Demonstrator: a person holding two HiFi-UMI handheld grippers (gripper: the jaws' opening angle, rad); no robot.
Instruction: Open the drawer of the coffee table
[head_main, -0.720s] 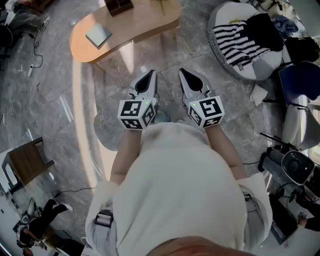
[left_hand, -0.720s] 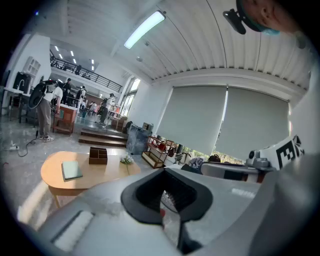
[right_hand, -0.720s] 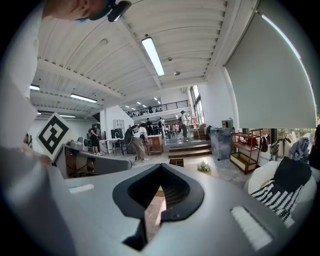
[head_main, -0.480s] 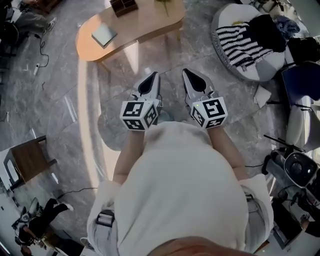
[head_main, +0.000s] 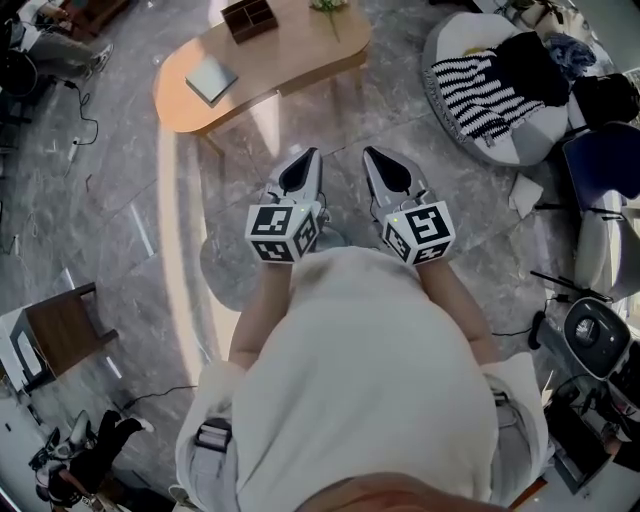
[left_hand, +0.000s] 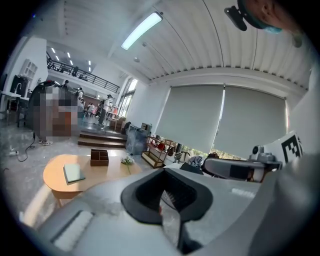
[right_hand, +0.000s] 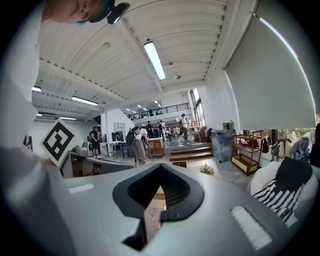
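Far left, low on the grey stone floor (head_main: 120, 200): small dark wooden stool (head_main: 58, 330), well apart from everything else.

Upper left to centre: coffee table (head_main: 290, 55), light wood with a rounded tabletop, ahead of both grippers and touched by neither. On the tabletop, left to right: flat grey book (head_main: 211, 78), dark brown compartment box (head_main: 250, 14), small sprig of flowers (head_main: 328, 6) at the far edge. Drawer of the coffee table not made out in any view, only the top and part of the legs showing.

Centre: left gripper (head_main: 311, 153) held out in front of the person's white shirt (head_main: 360, 380), above bare floor, pointing toward the coffee table and tipped a little downward. Jaws pressed fully together, nothing between them. In the left gripper view, same table with book, box and flowers beyond the closed tips, off to the left.

Just beside it: right gripper (head_main: 369, 152), roughly parallel, same slightly downward tilt. Jaws likewise closed tight and empty. Grippers near each other, not touching.

Right: white beanbag (head_main: 540, 125) with a black-and-white striped cloth (head_main: 480, 95) and a dark garment (head_main: 530, 55) lying on it, well apart from the coffee table. Further right: blue chair (head_main: 600, 165). Lower right: black equipment (head_main: 590, 335) and cables on the floor.
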